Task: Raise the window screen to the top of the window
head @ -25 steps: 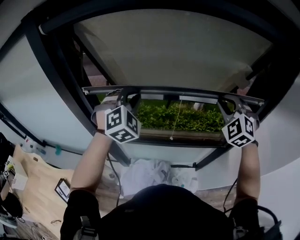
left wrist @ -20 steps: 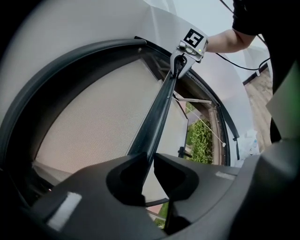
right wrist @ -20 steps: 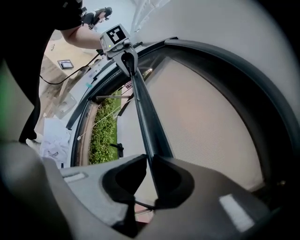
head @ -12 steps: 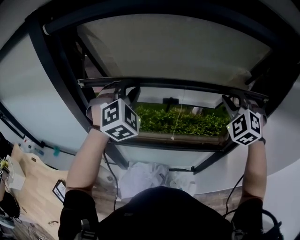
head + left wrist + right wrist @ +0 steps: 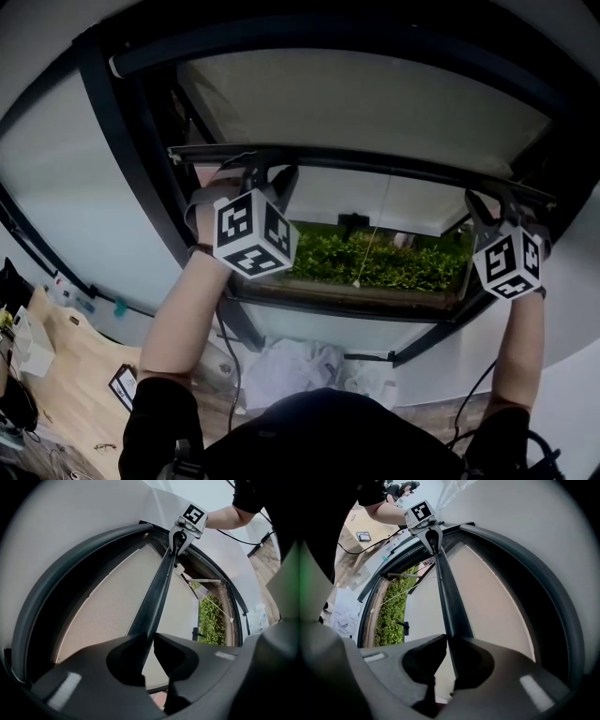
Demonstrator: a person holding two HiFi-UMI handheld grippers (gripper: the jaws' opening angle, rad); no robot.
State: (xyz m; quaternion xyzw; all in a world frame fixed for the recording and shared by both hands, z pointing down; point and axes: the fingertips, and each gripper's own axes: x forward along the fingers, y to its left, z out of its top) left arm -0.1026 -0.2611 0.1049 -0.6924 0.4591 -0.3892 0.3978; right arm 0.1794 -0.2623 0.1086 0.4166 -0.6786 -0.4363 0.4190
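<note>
Left claw [image 5: 266,178] is narrow and clamped on the bottom bar [image 5: 375,169] of the window screen [image 5: 375,98], near the left side of the window frame [image 5: 111,159]. The left gripper view confirms it: the bar's thin edge runs straight between the pads.

Right claw [image 5: 487,202] is likewise narrow and holds the same bar near the frame's right side. The right gripper view shows the bar [image 5: 447,597] pinched in the claw [image 5: 449,640].

The bar lies across the opening, well short of the frame's top rail, with beige mesh stretched above it. Below the bar is open, and the hedge [image 5: 375,262] shows through. A pull cord [image 5: 373,230] hangs from the bar's middle.

Risks, as I judge them:
- One side may rise faster than the other, so the bar tilts and binds against the frame's sides.
- The pinch sits on a thin lip, so pulling outward instead of straight up could slip a claw off and let the screen drop back.
- Loose mesh may bunch near the top rail if the lift is jerky.
- The cord may swing into a claw.

Count:
- two claws
- two marker cubes [image 5: 251,234]
- one bar
- one screen
- one cord
- one frame
</note>
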